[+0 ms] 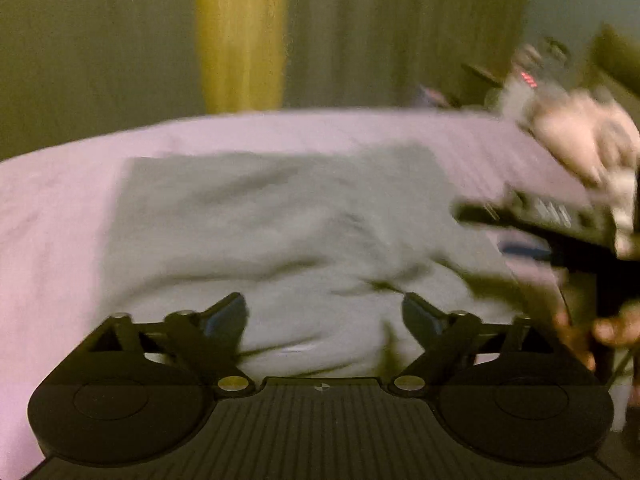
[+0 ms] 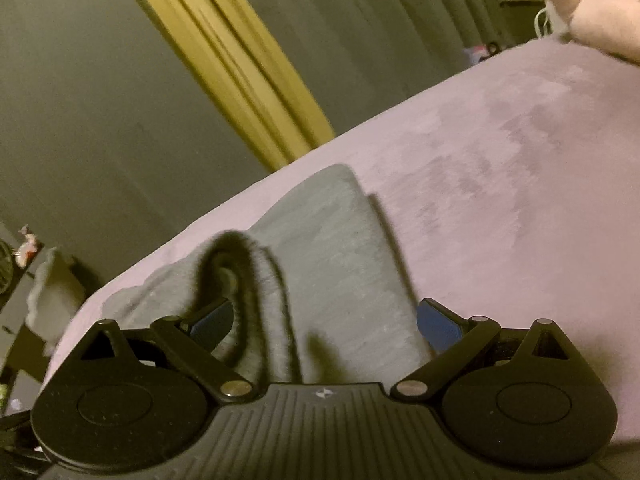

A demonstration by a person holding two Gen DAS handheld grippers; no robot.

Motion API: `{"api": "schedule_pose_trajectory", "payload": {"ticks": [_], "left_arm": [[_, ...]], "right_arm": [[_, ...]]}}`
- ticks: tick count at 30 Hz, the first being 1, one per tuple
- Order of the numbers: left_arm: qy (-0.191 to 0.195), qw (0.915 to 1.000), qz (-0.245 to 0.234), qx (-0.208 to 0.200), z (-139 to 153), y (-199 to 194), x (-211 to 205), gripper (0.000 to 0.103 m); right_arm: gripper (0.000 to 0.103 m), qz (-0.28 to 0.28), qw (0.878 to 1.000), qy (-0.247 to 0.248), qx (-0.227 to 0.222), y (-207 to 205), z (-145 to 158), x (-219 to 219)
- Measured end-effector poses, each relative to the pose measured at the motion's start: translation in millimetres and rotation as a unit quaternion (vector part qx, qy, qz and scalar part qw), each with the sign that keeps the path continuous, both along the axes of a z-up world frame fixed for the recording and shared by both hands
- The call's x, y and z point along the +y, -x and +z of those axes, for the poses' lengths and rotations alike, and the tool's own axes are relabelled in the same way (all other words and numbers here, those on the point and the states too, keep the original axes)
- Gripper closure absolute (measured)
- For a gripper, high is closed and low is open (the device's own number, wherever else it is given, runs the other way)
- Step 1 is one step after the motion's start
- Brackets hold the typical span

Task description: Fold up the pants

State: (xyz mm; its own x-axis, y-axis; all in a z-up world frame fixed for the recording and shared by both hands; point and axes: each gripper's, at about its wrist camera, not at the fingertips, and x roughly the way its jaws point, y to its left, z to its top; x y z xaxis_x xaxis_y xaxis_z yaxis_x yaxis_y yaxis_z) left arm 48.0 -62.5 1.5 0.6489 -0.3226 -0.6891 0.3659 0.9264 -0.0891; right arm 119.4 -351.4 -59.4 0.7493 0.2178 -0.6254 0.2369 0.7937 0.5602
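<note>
Grey pants (image 1: 280, 232) lying folded flat on the pink bed (image 1: 60, 220). Over the pants' near edge, left gripper (image 1: 324, 316) spread wide, gripping nothing. At the pants' raised fold, right gripper (image 2: 324, 320) also wide, cloth loose between the fingers, unpinched.

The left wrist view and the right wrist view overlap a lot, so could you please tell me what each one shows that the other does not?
Only the left wrist view shows the right tool from outside, held by a hand, reaching in over the grey pants, which lie spread wide. Only the right wrist view shows a raised loop of fabric standing between the open jaws of that tool, and a shelf at the left edge. Both share the pants, the pink bedspread, the yellow curtain and open jaws; the left tool holds nothing.
</note>
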Motion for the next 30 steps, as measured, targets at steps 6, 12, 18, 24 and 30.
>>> {"api": "schedule_pose_trajectory", "payload": {"ticks": [6,12,18,24,30], "left_arm": [[0.088,0.9668,0.237,-0.038,12.9,1.3,97.8,0.003],[0.158,0.9242,0.339,0.077,-19.6,-36.2,141.3,0.003],[0.186,0.917,0.338,0.102,-30.7,-32.4,151.4,0.003],[0.207,0.9099,0.34,0.115,-40.8,-35.6,154.5,0.003],[0.201,0.9136,0.328,0.131,-44.3,-39.5,150.5,0.003]], "right_arm": [[0.004,0.019,0.993,-0.112,0.034,-3.4,-8.3,5.3],[0.004,0.032,0.985,-0.154,0.07,-11.8,-13.8,15.3],[0.004,0.01,0.974,-0.207,0.095,-26.4,-21.6,13.0],[0.004,0.022,0.971,-0.221,0.092,-31.6,-21.8,17.9],[0.004,0.069,0.968,-0.198,0.139,-59.6,-22.4,33.8]]}}
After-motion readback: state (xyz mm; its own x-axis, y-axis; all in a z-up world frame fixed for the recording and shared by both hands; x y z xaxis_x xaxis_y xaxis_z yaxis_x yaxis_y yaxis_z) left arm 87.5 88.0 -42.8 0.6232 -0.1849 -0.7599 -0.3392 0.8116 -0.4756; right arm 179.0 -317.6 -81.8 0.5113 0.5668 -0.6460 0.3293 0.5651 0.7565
